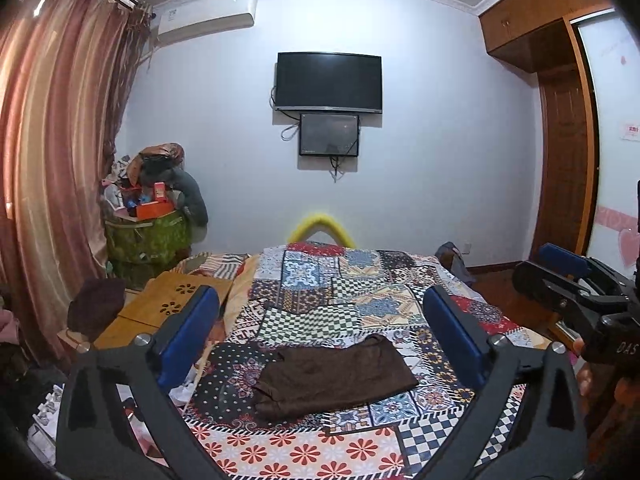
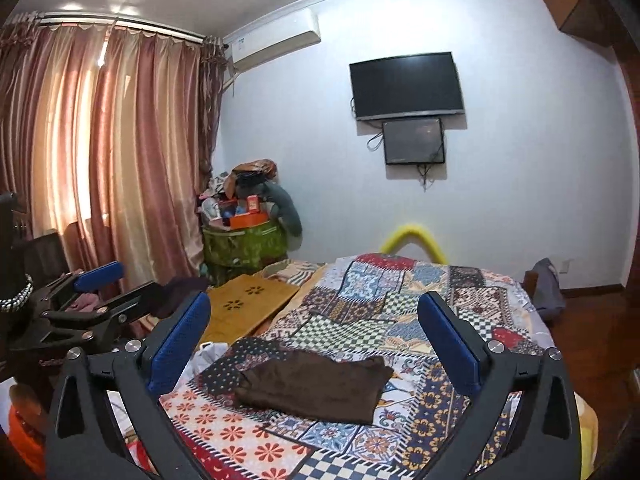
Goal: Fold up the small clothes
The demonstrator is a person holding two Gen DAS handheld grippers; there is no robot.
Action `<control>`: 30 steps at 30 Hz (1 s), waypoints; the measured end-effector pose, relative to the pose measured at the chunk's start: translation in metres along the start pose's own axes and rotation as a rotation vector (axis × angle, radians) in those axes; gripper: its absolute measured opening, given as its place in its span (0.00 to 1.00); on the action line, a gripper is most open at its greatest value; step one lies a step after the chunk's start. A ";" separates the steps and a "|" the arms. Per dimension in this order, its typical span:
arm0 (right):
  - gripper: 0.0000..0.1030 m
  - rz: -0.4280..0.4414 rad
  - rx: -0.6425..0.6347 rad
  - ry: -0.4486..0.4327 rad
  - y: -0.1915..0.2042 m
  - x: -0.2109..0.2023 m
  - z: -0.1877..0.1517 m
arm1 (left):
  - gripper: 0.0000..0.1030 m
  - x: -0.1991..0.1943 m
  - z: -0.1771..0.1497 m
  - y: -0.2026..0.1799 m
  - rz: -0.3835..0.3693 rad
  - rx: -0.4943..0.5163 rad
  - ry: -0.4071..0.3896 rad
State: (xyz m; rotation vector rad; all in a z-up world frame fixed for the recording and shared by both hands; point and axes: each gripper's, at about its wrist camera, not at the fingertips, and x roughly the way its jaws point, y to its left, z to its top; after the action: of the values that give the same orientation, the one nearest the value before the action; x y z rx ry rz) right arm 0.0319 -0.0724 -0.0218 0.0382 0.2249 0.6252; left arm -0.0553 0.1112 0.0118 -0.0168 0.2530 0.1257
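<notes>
Though folded, brown garment (image 1: pixel 336 376) crosswise.

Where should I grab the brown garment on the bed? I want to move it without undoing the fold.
Probably grip the brown garment at its thick folded edge nearest the cameras, coming in low from the near side, so the stacked layers are pinched together. It lies flat on the patchwork quilt.

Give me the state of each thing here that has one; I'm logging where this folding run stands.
Brown garment: folded, lying flat on the patchwork bedspread, free of both grippers.
Left gripper: jaws wide open, nothing between them.
Right gripper: jaws wide open, nothing between them.
Television: off, screen dark.
Curtains: drawn shut.
</notes>
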 end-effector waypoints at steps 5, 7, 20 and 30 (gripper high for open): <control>1.00 0.002 0.004 0.013 -0.001 0.000 0.000 | 1.00 -0.001 -0.001 -0.002 -0.006 0.000 -0.001; 1.00 0.003 0.003 0.015 -0.002 -0.001 -0.001 | 1.00 0.000 -0.001 -0.005 -0.006 0.003 -0.002; 1.00 -0.002 -0.003 0.015 -0.003 -0.008 -0.002 | 1.00 0.002 -0.003 -0.008 -0.026 -0.002 -0.001; 1.00 -0.007 0.001 0.013 -0.003 -0.011 -0.001 | 1.00 0.007 -0.004 -0.004 -0.035 -0.010 0.010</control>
State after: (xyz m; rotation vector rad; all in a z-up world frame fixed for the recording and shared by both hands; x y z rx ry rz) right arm 0.0244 -0.0815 -0.0209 0.0339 0.2381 0.6188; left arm -0.0487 0.1083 0.0059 -0.0320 0.2622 0.0917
